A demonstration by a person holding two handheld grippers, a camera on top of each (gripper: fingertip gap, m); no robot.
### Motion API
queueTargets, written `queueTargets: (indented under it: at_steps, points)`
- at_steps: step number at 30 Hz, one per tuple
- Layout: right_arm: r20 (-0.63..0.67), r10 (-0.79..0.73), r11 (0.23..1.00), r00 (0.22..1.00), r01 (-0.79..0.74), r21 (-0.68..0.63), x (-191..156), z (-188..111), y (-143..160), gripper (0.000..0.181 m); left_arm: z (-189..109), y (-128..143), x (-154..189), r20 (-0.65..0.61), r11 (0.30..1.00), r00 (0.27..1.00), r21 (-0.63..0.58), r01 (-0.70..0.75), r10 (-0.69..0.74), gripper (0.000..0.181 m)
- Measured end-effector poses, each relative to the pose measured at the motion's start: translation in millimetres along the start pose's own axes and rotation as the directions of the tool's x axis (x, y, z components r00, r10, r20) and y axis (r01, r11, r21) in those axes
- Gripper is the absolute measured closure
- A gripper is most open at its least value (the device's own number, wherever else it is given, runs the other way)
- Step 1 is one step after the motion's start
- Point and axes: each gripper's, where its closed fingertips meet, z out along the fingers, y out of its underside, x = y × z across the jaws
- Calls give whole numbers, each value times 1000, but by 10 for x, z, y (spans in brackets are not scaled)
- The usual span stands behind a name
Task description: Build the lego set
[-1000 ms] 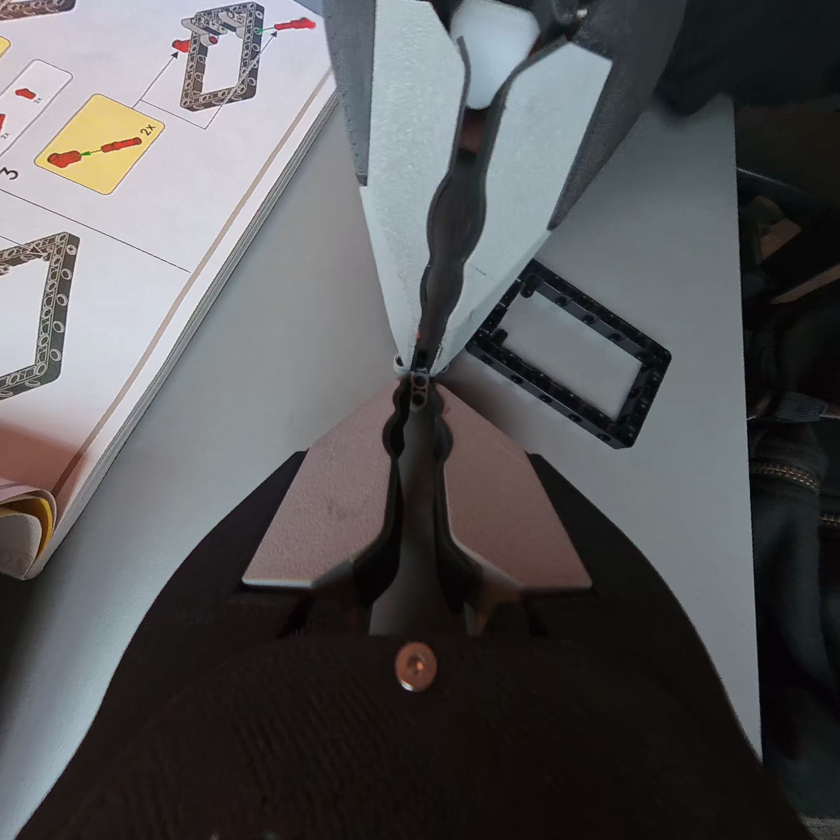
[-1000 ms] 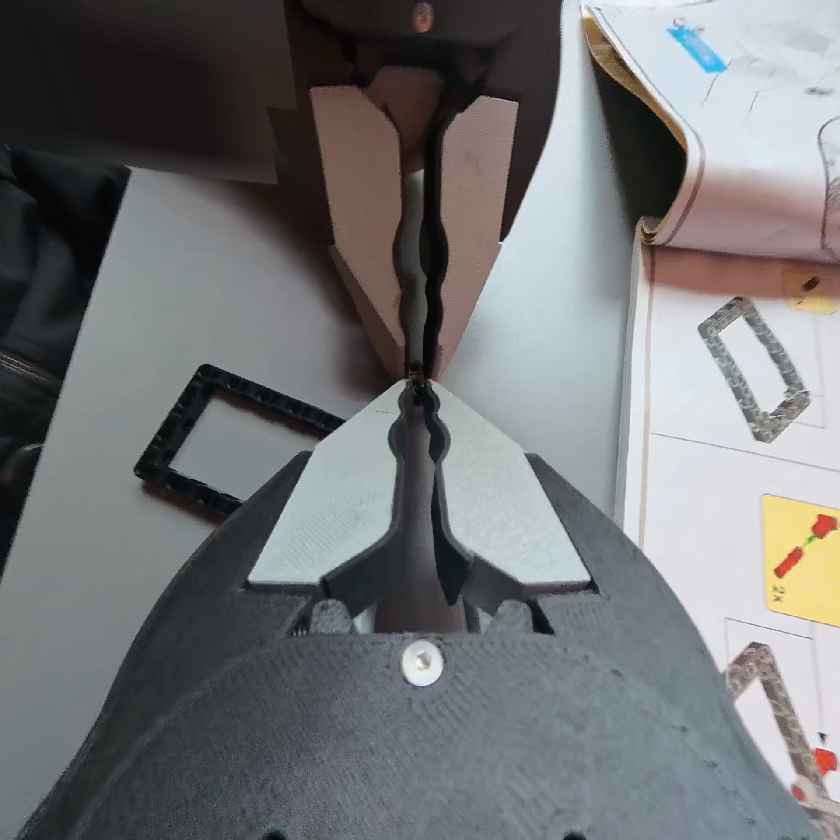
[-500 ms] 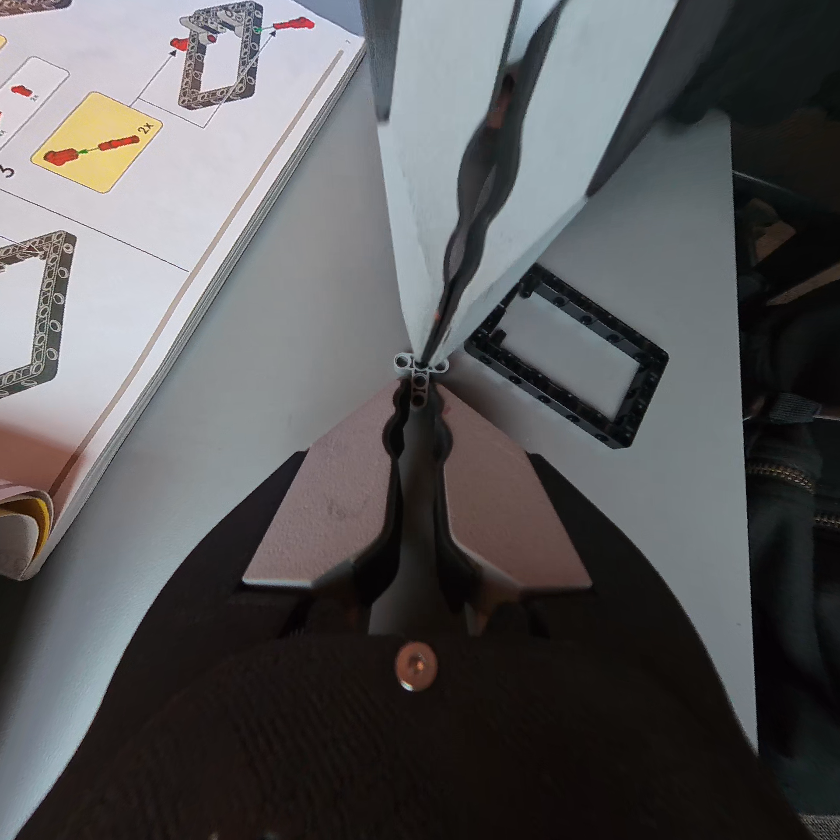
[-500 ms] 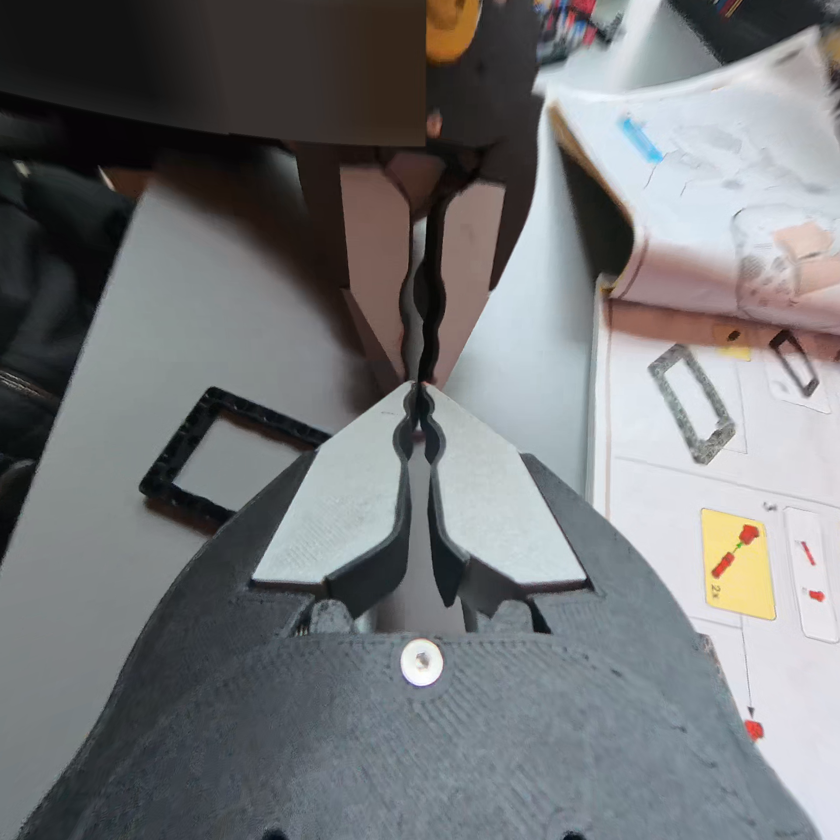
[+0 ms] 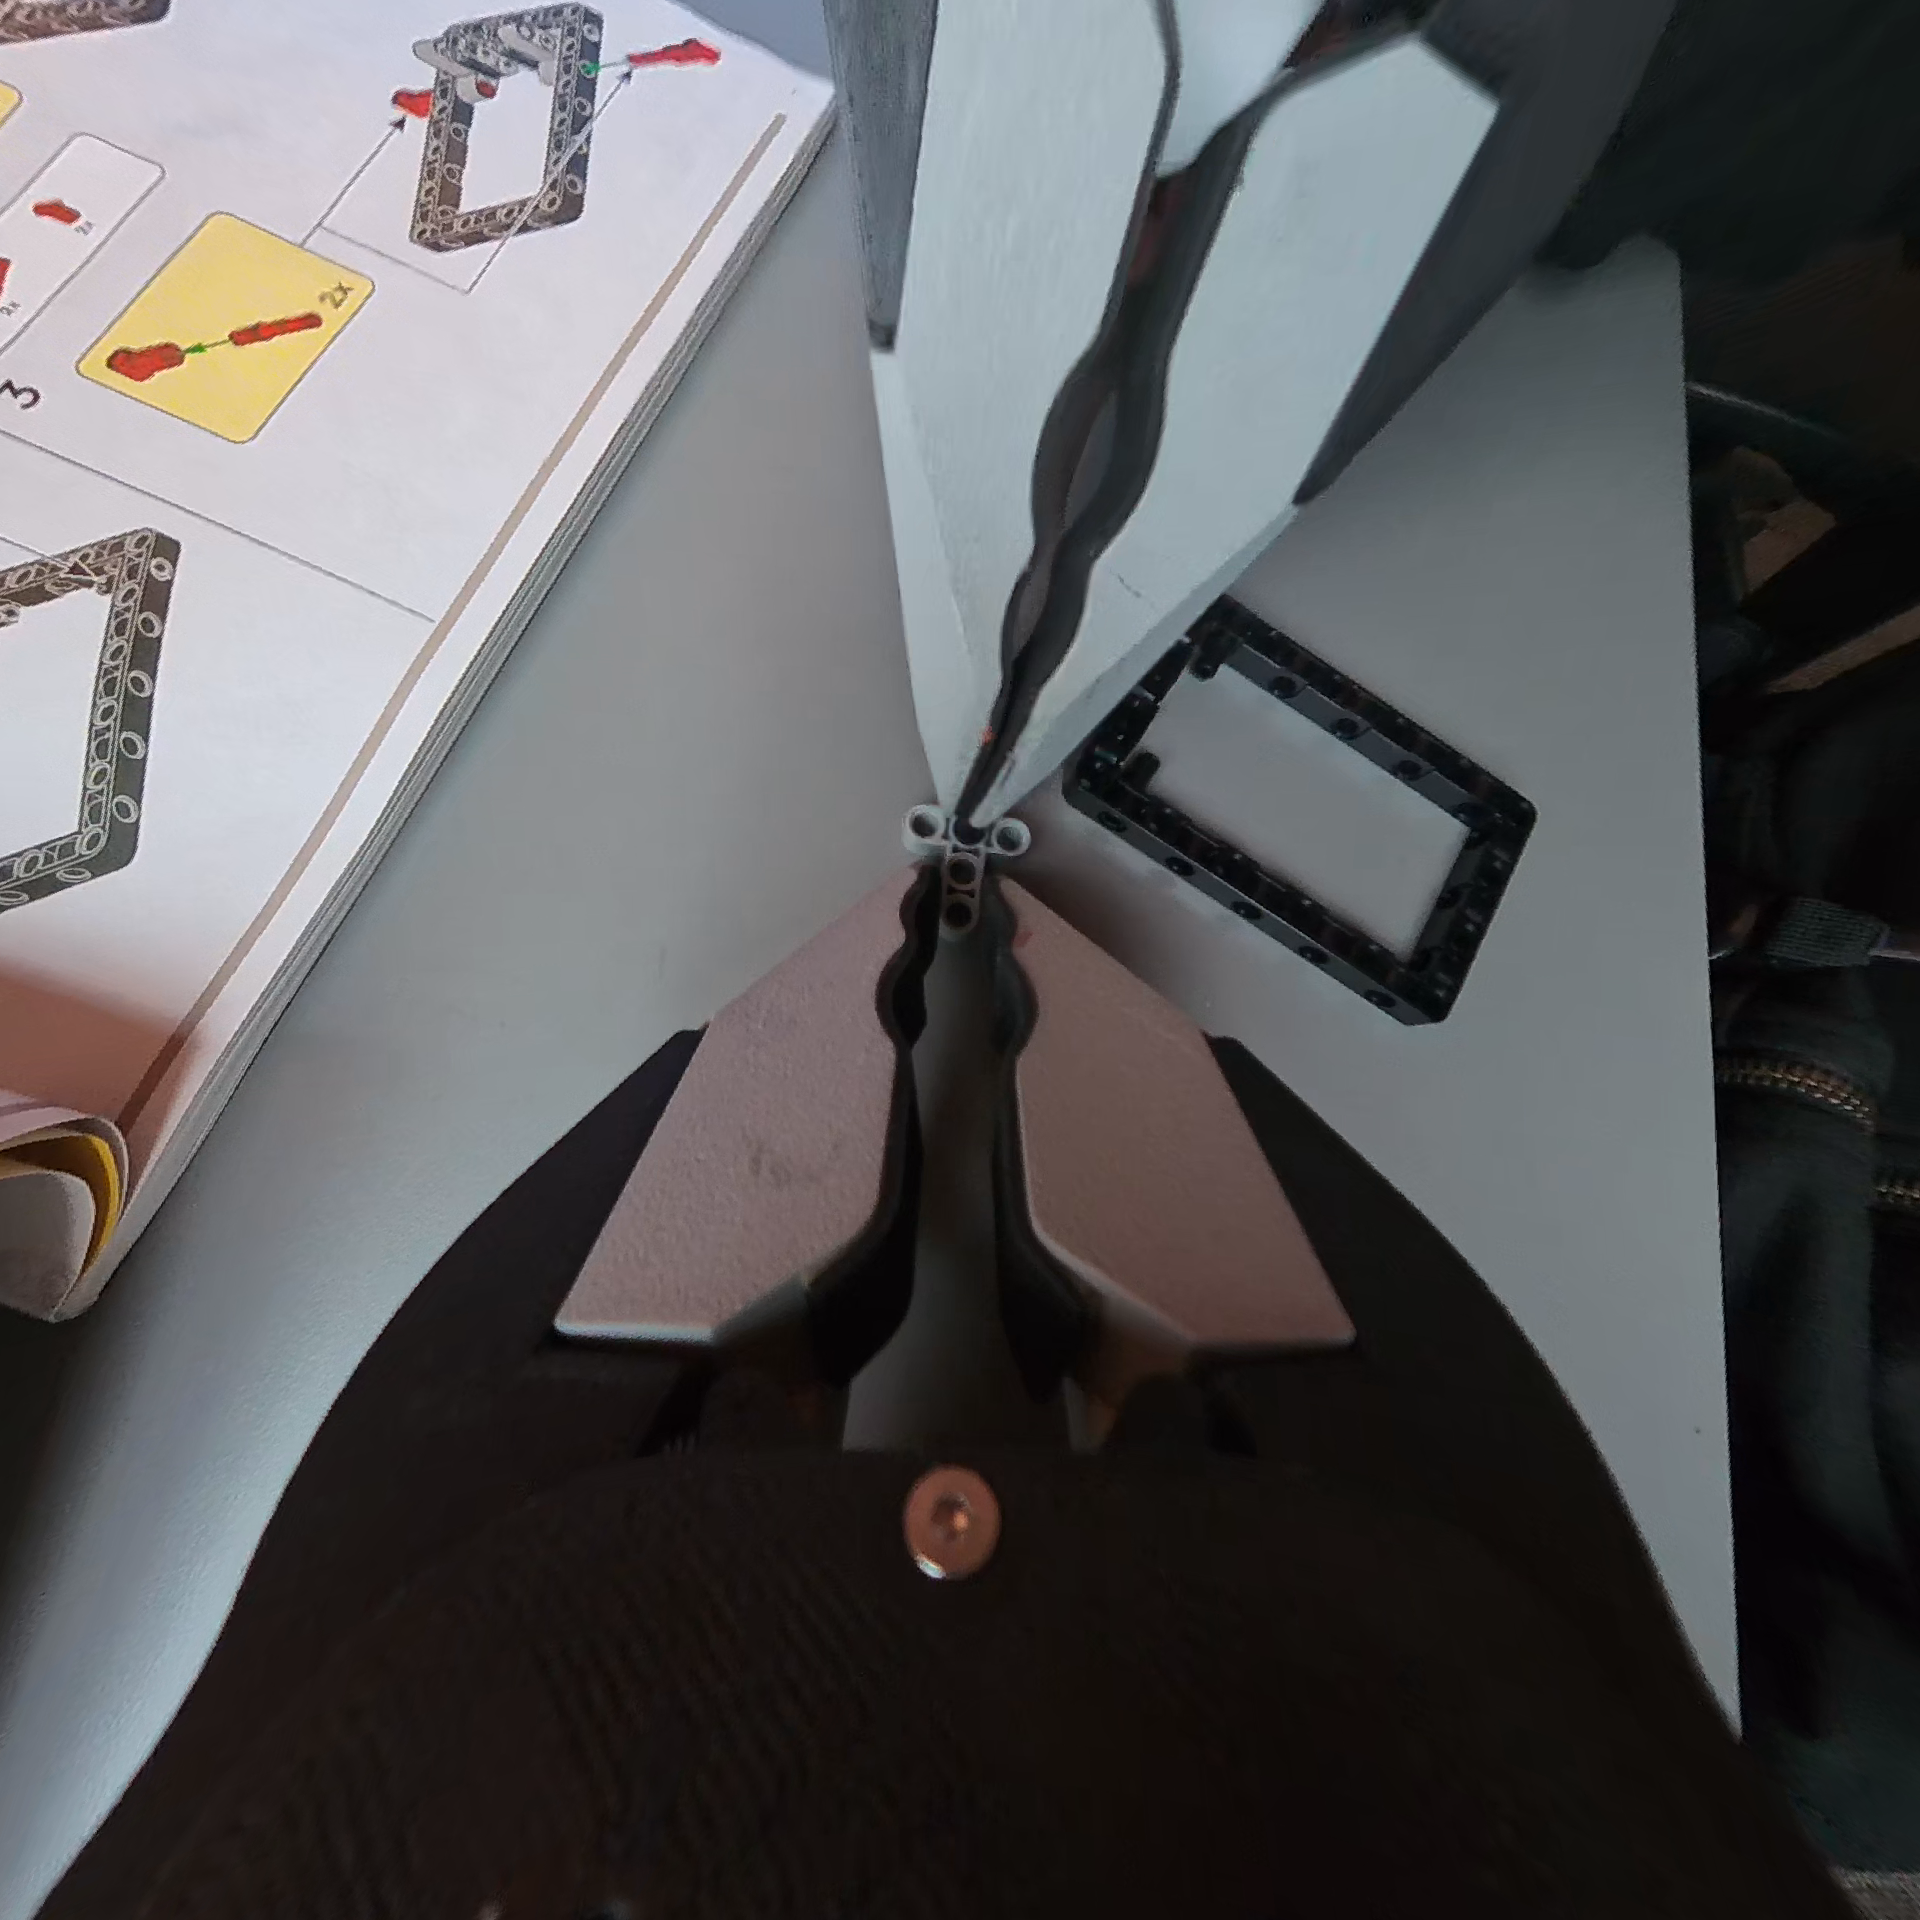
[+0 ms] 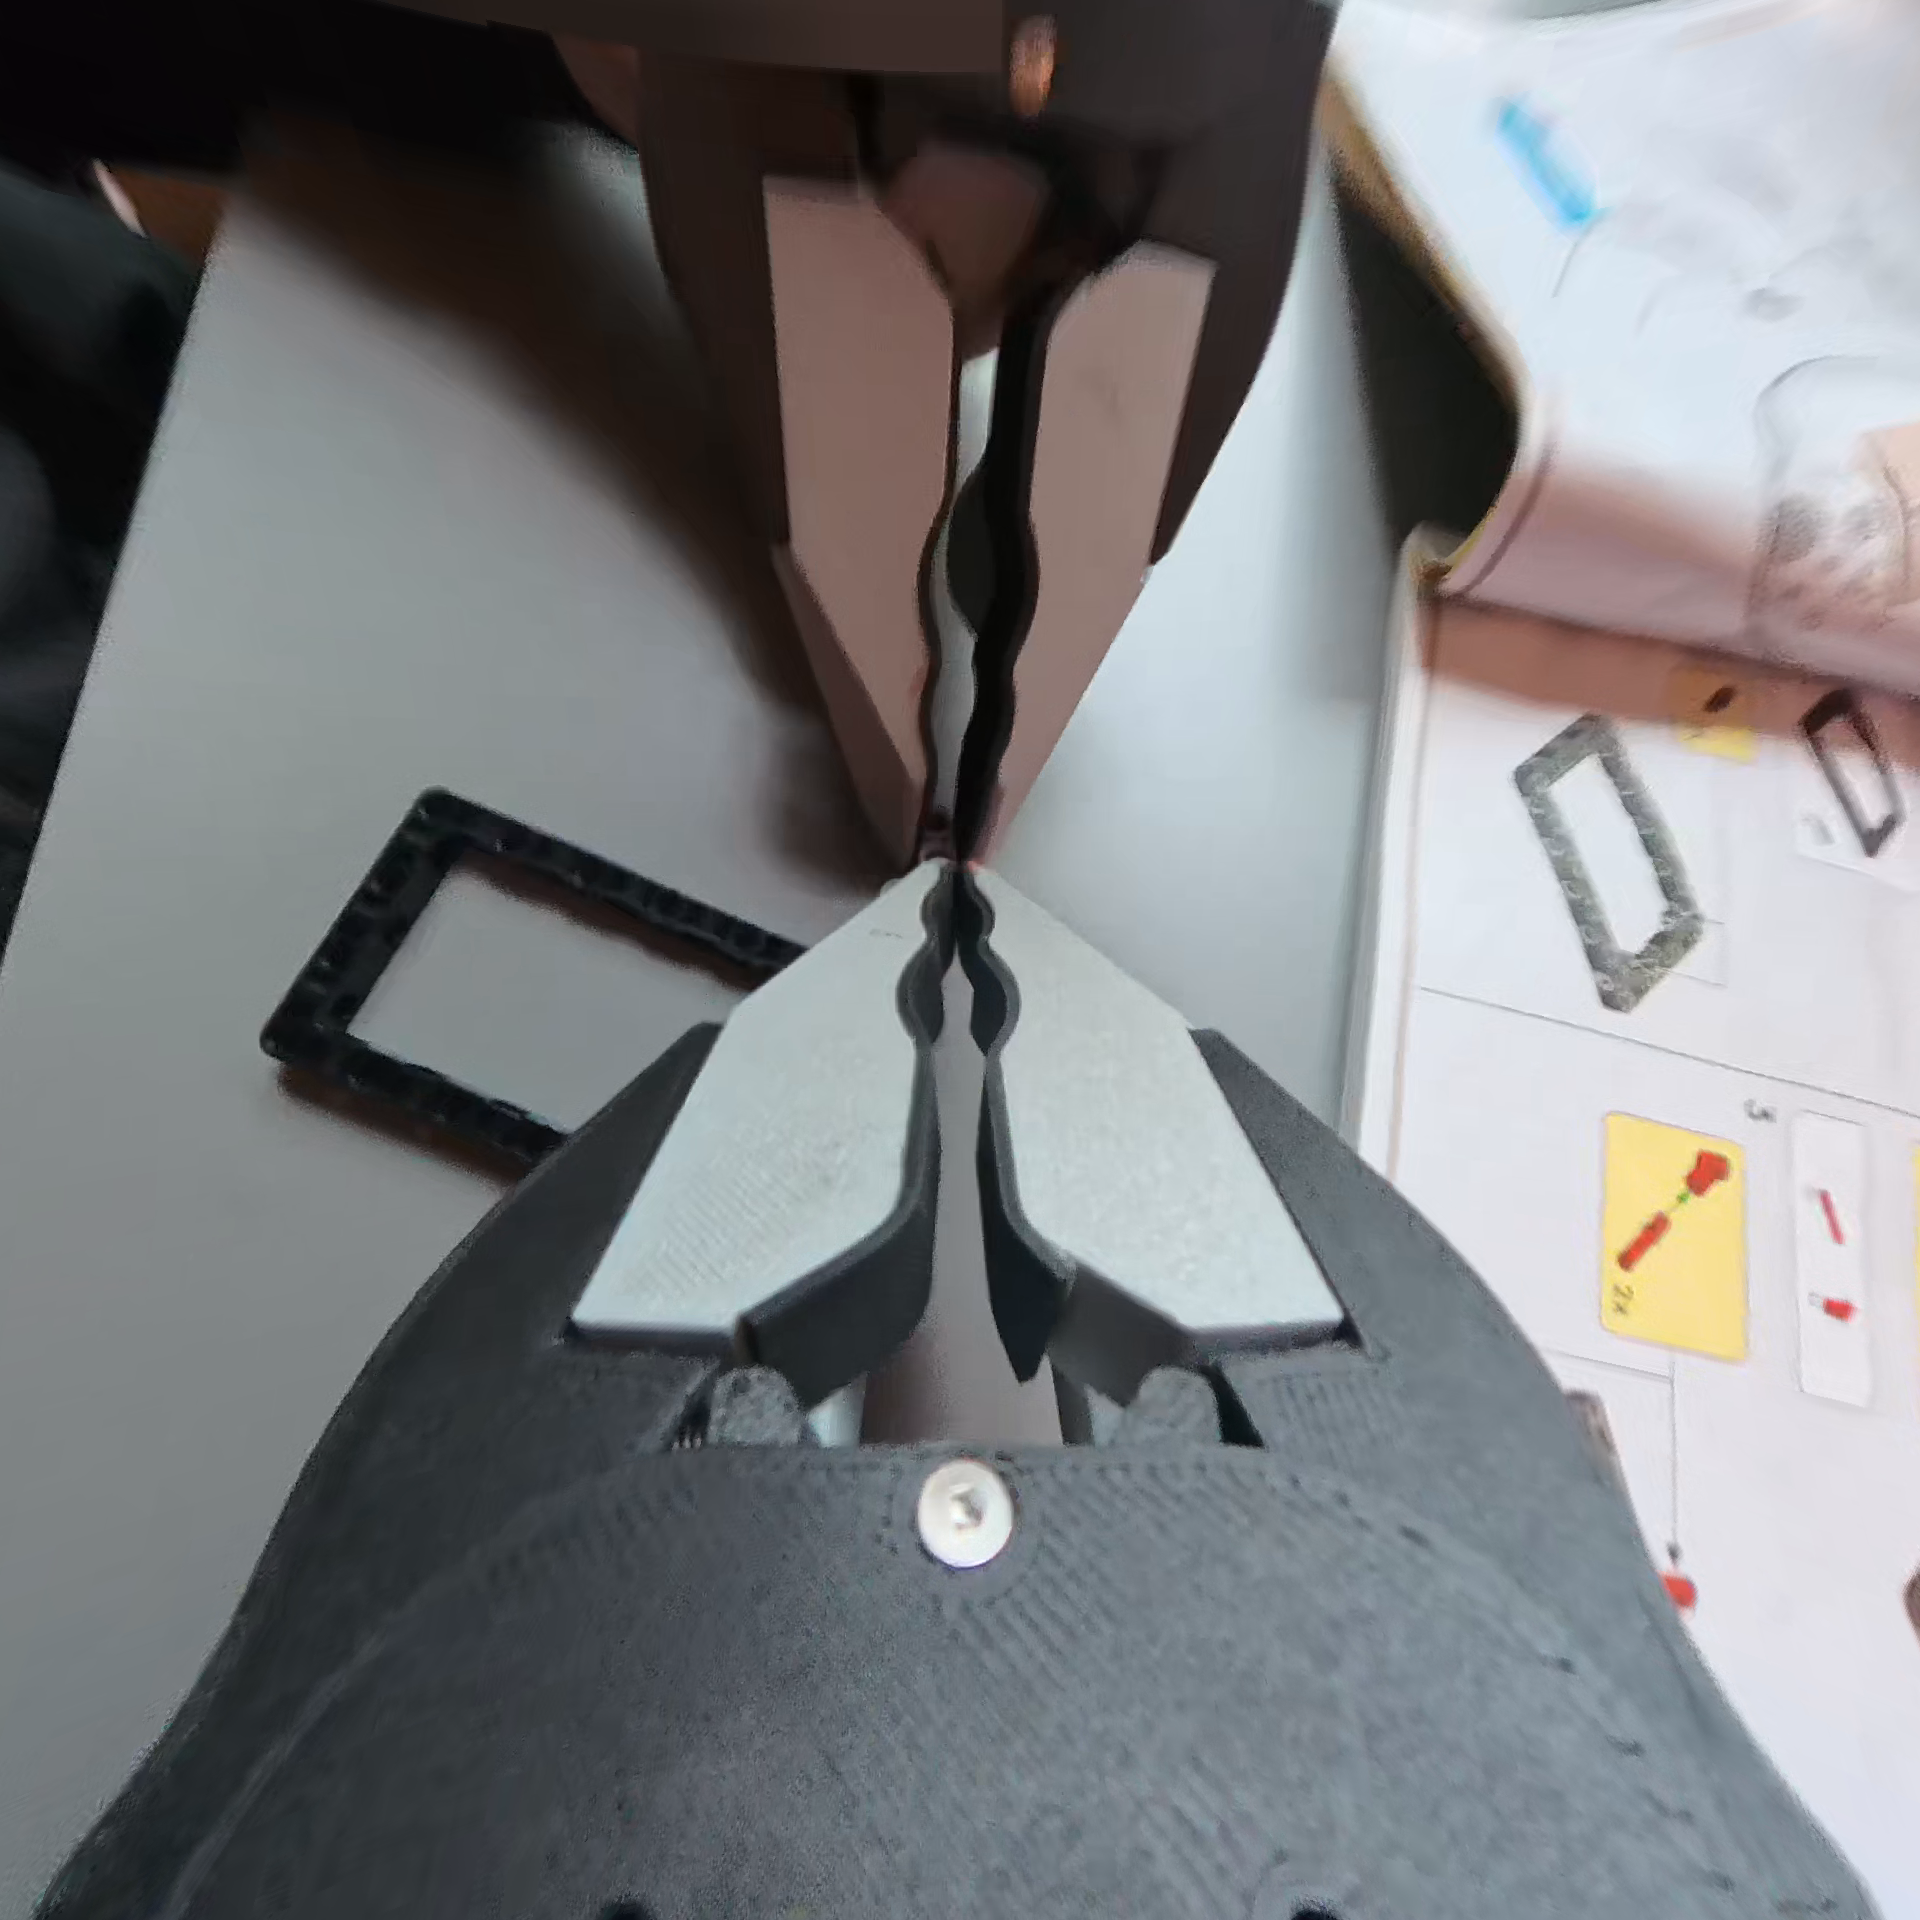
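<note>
In the left wrist view my left gripper (image 5: 961, 914) is shut on the stem of a small light grey T-shaped lego piece (image 5: 964, 868), held above the table. My right gripper (image 5: 971, 816) comes down from the top, tip to tip with it. It is shut on a small dark pin that meets the middle hole of the T's crossbar and is mostly hidden. In the right wrist view my right gripper (image 6: 954, 883) meets the left gripper (image 6: 951, 831) the same way, and the piece is hidden there. A black rectangular lego frame (image 5: 1299, 883) lies flat on the table (image 5: 675, 727) just beside the tips.
An open instruction booklet (image 5: 260, 416) lies on the left of the table; it shows on the right in the right wrist view (image 6: 1662, 1039). The frame also shows there (image 6: 343, 997). The table edge (image 5: 1704, 935) runs close behind the frame, with dark bags beyond. Left and right tips are no more than a few centimetres apart.
My right gripper has drawn back slightly and tilted, uncovering the crossbar of the grey T piece. My left gripper has kept still with the piece. The frame has not moved.
</note>
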Motion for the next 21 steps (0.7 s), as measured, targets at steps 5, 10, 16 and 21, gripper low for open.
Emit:
queueTargets:
  at_steps: [5, 10, 16, 21]
  points:
    - [-4, 0, 998, 1000, 1, 59, -14, -33, -105, 181, -3, -4, 5, -2, 1000, 1000, 3, -1, 1, 176]
    - [-22, -13, 996, 1000, 15, 85, 0, -52, -161, 181, -4, -3, 6, 0, 1000, 1000, 3, -3, 3, 176]
    - [-8, 4, 991, 1000, -3, 135, -7, -48, -226, 181, -2, -2, 5, 3, 1000, 1000, 3, -6, 6, 176]
    - [-80, 163, 932, 983, -127, 339, 343, -252, -339, 181, -8, -2, 9, 24, 1000, 999, 4, -30, 30, 176]
